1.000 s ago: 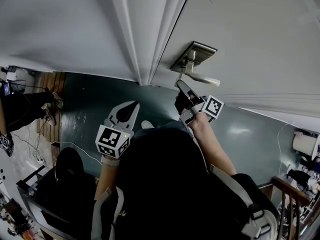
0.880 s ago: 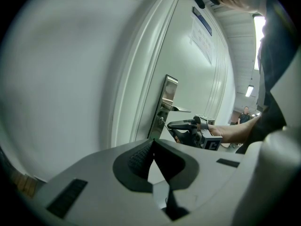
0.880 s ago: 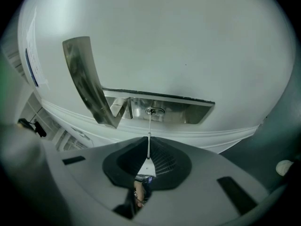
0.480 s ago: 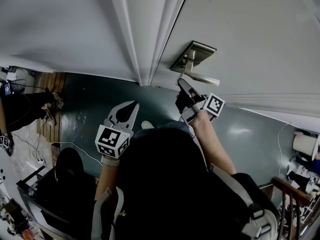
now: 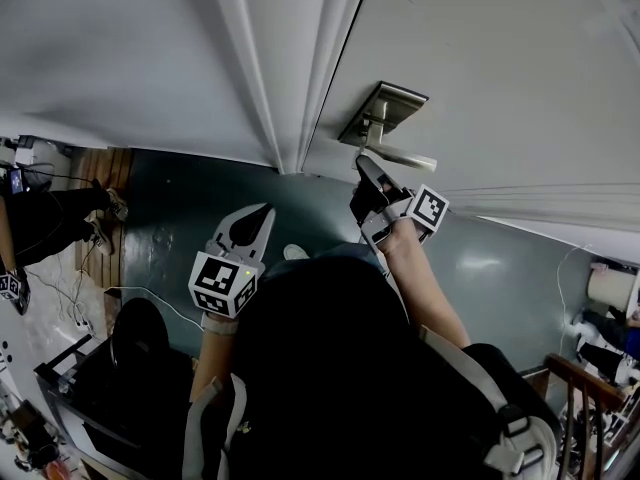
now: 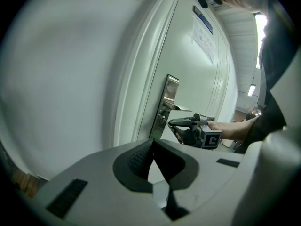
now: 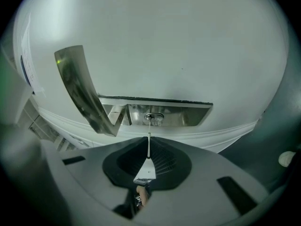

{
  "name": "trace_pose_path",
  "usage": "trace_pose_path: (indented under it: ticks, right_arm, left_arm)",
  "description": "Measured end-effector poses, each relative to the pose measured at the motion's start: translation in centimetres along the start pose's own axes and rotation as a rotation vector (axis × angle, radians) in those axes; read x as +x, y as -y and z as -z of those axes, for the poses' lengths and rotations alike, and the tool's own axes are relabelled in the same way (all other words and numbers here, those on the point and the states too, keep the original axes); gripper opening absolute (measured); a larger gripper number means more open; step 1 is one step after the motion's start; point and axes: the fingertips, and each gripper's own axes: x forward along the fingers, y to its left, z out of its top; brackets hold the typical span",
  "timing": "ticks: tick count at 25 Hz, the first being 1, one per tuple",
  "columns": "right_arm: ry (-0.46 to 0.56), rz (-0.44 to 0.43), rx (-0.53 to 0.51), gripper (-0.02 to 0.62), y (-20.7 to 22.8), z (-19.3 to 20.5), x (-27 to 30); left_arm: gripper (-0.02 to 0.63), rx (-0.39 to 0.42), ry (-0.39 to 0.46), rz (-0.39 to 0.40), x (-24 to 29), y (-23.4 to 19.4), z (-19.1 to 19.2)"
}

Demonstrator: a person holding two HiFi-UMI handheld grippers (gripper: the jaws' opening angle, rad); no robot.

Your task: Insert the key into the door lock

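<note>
Watch out: with the key (image 7: 149, 132) pinched tight in the right gripper (image 5: 366, 171), tip just at the hole of the door lock (image 7: 154, 116), and the left gripper (image 5: 262, 212) closed on nothing off to the side, could jam or bend from a crooked push.

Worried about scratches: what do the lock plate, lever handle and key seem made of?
Lock plate: brushed, silvery metal, with dull reflections. Lever handle: polished metal, probably steel or plated; it mirrors the surroundings. Key: thin pale metal blade, seemingly; too small to judge finish.
</note>
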Motion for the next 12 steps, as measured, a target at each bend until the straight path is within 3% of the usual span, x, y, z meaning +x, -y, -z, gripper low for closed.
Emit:
trace_pose_path:
  ticks: [12]
  right_arm:
    - [0.032,0.025,-0.013,0.032,0.2,-1.3,-0.1]
  left_arm:
    - [0.008,-0.002,-0.007,-0.013,-0.3,-0.2,0.0]
